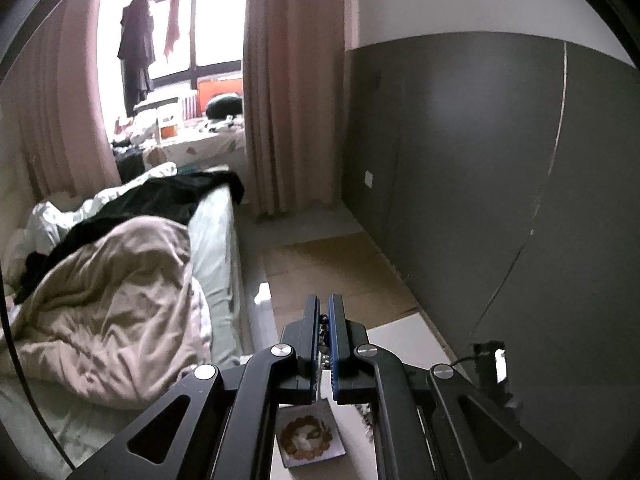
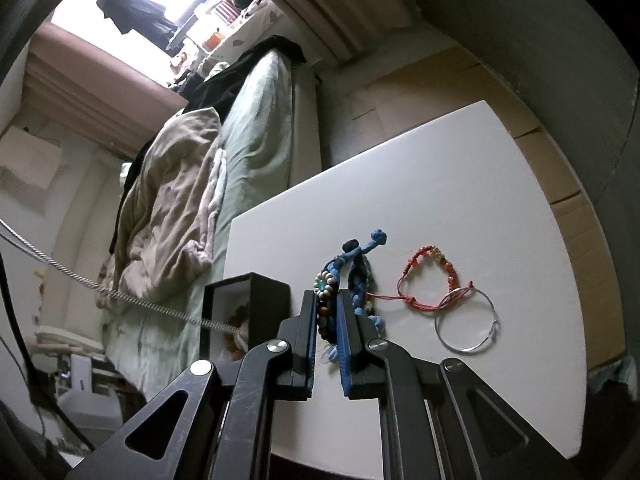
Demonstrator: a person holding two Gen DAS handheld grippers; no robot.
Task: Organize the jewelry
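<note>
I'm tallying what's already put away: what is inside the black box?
The black box holds a brown beaded bracelet on white lining. Its walls and the gripper arms hide the rest of the inside.

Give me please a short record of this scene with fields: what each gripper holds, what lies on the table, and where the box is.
left gripper: left gripper shut on something small and dark, hard to identify
right gripper: right gripper shut on beaded bracelets, lifted above the white table
on table: blue cord bracelet, red bracelet, silver bangle overlapping the red one
box: black box at the table's left edge, open, beads inside
done: not yet; three pieces outside the box
</note>
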